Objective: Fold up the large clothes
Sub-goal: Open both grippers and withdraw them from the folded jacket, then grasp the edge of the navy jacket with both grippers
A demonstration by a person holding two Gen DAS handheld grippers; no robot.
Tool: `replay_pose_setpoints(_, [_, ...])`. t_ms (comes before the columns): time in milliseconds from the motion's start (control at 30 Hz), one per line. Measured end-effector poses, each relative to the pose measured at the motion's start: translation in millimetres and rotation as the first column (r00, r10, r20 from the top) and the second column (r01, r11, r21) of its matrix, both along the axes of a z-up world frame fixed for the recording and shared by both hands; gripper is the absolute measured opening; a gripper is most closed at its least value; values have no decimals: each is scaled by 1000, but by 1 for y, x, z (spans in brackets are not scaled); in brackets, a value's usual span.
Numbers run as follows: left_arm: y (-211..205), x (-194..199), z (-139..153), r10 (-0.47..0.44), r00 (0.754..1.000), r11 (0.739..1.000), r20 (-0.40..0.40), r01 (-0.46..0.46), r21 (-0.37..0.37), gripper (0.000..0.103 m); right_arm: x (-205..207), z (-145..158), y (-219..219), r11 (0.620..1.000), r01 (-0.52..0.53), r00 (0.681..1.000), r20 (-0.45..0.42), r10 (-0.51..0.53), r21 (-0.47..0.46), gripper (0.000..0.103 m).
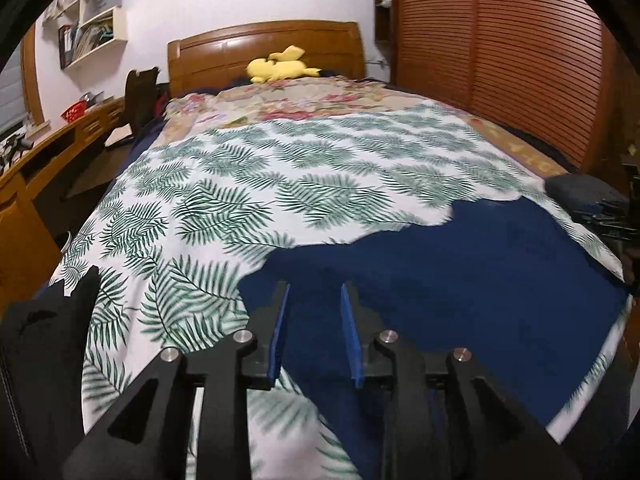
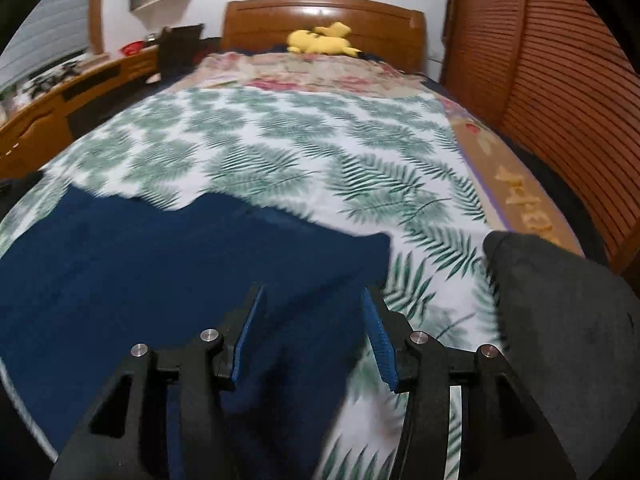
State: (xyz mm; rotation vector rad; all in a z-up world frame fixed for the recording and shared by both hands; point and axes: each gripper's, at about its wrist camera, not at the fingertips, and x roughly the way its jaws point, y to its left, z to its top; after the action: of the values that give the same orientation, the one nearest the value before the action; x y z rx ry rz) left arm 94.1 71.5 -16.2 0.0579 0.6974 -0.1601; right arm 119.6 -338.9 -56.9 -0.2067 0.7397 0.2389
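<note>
A navy blue garment [image 1: 460, 280] lies spread flat at the foot edge of the bed, on a white sheet printed with green fern leaves [image 1: 248, 184]. The left gripper [image 1: 314, 332] hovers above the garment's left part with its jaws parted and empty; the right gripper [image 2: 312, 336], also parted and empty, straddles the garment's right edge. A floral quilt [image 1: 280, 100] covers the head end, where a yellow plush toy [image 1: 280, 66] rests against the wooden headboard [image 1: 224, 52]. Slatted wooden wardrobe doors [image 1: 500, 48] flank the bed's right side.
</note>
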Motion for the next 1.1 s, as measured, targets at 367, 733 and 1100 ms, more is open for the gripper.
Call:
replay_pose_setpoints(367, [-56,-70,-12,-56,998,998,-2,56,-22,25,-81,12,14,995,-86,996,0,87,55,50])
replay_pose_setpoints(733, [-92,-101,-44,-44,998,999,-47,43,-31,26,-128,-15,19,995,-101,994,-48,101,16,53])
replay_pose_setpoints(1100, [-87,-101,-64,-13,996,999,-88,10,-39,27,-131,-31,-7,1000,-22,996,-82,23,16,75])
